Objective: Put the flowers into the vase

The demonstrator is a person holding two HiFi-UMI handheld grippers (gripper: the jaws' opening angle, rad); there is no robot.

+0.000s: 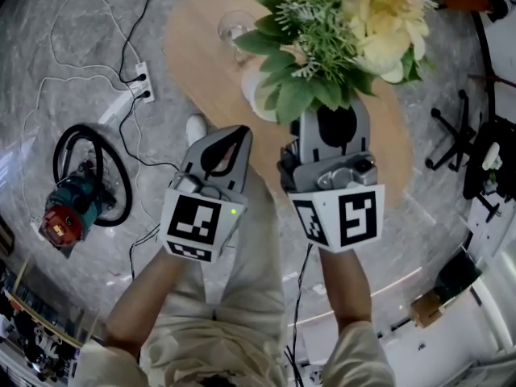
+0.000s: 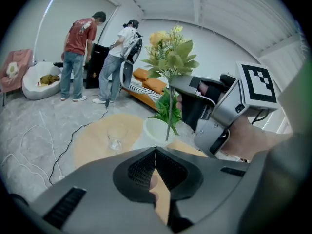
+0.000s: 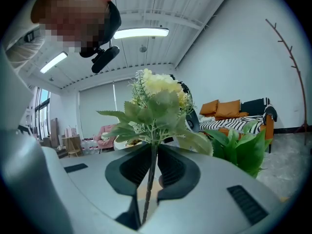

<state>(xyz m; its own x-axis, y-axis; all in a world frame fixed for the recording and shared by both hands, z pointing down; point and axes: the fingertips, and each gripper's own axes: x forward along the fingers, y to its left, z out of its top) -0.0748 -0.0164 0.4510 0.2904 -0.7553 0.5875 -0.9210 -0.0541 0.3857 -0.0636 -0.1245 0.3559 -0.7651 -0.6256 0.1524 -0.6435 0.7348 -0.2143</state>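
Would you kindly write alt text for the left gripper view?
The right claw holds a bunch of yellow flowers by the stem, which reaches down to a white vase on a round wooden table, beside a glass. In the foreground, the left claw is shut and empty.

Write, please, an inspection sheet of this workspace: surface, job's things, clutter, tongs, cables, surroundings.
Surface: round wooden table on a grey floor.
Job's things: flowers held by the stem over the white vase; whether the stem end is inside cannot be told.
Clutter: one clear glass beside the vase.
Tongs: left tongs shut, empty; right tongs shut on the flowers' stem.
Cables: white and black cables lie on the floor; power strip near the table.
Surroundings: two people stand at the back; orange sofa; red and teal device on the floor.
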